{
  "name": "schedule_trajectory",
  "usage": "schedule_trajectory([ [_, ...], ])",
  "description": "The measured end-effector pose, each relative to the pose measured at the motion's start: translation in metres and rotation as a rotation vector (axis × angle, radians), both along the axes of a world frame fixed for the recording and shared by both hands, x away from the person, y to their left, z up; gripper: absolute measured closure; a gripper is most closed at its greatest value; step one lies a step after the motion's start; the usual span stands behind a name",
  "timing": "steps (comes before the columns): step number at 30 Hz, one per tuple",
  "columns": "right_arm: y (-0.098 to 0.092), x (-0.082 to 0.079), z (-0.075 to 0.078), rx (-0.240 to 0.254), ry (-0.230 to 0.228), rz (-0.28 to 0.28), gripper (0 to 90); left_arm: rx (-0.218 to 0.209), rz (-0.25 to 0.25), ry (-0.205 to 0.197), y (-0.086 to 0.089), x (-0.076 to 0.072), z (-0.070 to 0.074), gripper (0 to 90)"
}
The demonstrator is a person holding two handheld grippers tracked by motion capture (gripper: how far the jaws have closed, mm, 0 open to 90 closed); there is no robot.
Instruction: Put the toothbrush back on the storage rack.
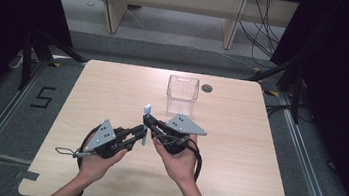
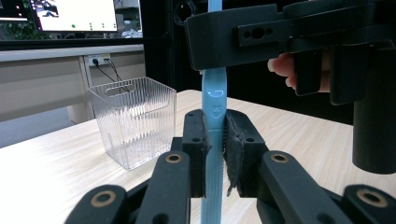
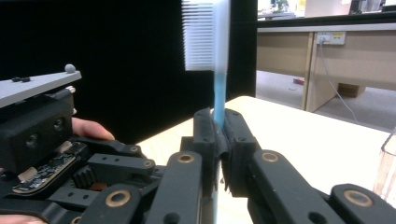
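A light blue toothbrush [image 1: 145,123] with white bristles stands upright above the middle of the wooden table [image 1: 236,151]. Both grippers are shut on its handle. My left gripper [image 1: 138,135] holds the lower handle; in the left gripper view the blue toothbrush handle [image 2: 214,121] runs up between its padded jaws. My right gripper [image 1: 149,123] clamps the handle higher up, and in the right gripper view the toothbrush [image 3: 219,88] rises from its jaws to the bristle head [image 3: 198,35] at the top. A clear ribbed plastic basket [image 1: 183,88] stands empty at the back of the table.
A round cable port [image 1: 207,88] sits in the table right of the basket. In the left gripper view the basket [image 2: 133,122] stands ahead to the left, with the right gripper's black body [image 2: 299,42] close above. Desks and cables lie beyond the table.
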State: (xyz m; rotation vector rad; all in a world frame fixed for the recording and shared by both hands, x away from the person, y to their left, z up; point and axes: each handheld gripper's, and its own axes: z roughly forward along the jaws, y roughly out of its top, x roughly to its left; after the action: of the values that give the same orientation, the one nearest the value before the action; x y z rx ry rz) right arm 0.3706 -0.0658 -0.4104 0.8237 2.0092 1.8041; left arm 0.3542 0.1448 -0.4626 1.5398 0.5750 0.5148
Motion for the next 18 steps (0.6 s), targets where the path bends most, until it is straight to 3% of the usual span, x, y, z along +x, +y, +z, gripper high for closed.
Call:
schedule_trajectory([
  [3,0.0,-0.0006,0.0009,-0.01,0.008,0.004,85.8,0.004,-0.001,-0.001,-0.0006,0.0004,0.0005,77.9],
  [6,-0.0002,0.0006,0.0009,-0.027,-0.016,0.0,85.8,0.002,-0.002,-0.005,-0.0013,0.0007,0.0005,77.7],
  [10,0.0001,-0.0011,0.001,-0.011,-0.004,-0.002,85.8,0.009,-0.002,-0.004,-0.0017,0.0009,0.0012,77.3],
  [13,0.0001,-0.0001,0.0006,-0.015,-0.024,0.001,85.8,0.013,-0.002,-0.006,-0.0021,0.0011,0.0018,77.0],
  [18,-0.0004,-0.0004,0.0005,-0.026,-0.029,-0.007,85.9,0.018,0.001,-0.004,-0.0005,0.0023,0.0031,71.0],
])
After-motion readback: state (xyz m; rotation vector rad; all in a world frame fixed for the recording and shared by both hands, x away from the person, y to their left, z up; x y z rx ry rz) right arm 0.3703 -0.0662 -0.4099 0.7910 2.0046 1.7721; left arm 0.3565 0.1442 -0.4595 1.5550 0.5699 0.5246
